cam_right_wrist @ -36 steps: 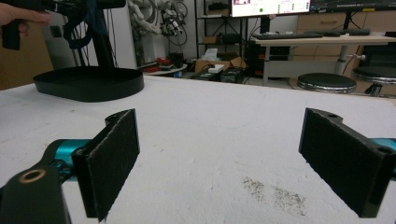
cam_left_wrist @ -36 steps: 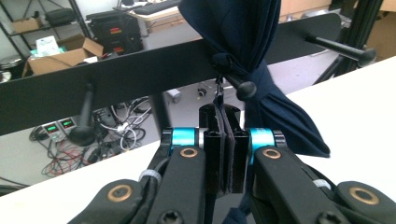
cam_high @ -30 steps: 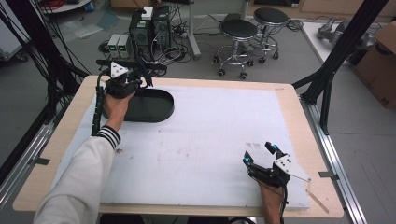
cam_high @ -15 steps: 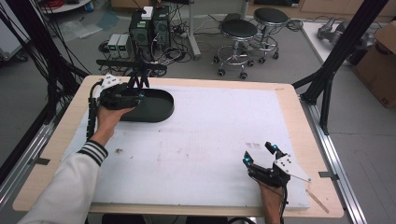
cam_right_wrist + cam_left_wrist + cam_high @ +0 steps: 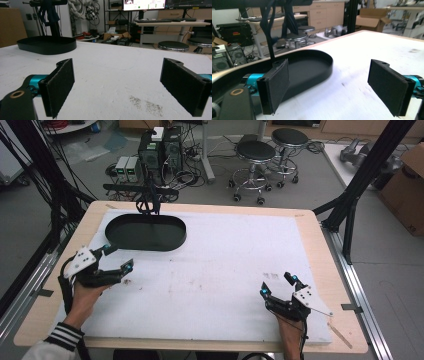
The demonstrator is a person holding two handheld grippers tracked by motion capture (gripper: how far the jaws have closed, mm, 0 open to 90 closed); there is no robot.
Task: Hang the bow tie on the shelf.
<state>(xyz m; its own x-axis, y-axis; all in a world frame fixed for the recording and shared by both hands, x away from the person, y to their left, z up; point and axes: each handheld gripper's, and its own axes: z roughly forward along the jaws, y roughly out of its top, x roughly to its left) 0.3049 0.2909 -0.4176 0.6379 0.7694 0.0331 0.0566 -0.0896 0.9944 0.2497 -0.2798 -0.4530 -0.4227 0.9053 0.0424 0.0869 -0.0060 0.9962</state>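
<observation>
A black oval tray (image 5: pixel 150 245) lies empty at the back left of the white mat (image 5: pixel 225 255). My left gripper (image 5: pixel 119 257) hovers low over the mat's left side, just in front of the tray and apart from it. Its jaws have just opened wide and hold nothing. In the left gripper view the tray (image 5: pixel 312 67) sits behind the left pad, with bare mat between the jaws of the left gripper (image 5: pixel 332 85). My right gripper (image 5: pixel 276 284) rests near the front right, open and empty; the right gripper (image 5: pixel 120 85) faces the far tray (image 5: pixel 47 45).
A black stand with hanging cables (image 5: pixel 147 195) rises just behind the tray. Dark specks (image 5: pixel 146 103) mark the mat ahead of the right gripper. Wooden table edge (image 5: pixel 320 245) frames the mat. Stools (image 5: pixel 255 152) and computer towers (image 5: pixel 160 150) stand on the floor beyond.
My left hand has come away from the tray at the back left, toward the near left and lower, and its jaws now stand wider. The right hand has kept still.
</observation>
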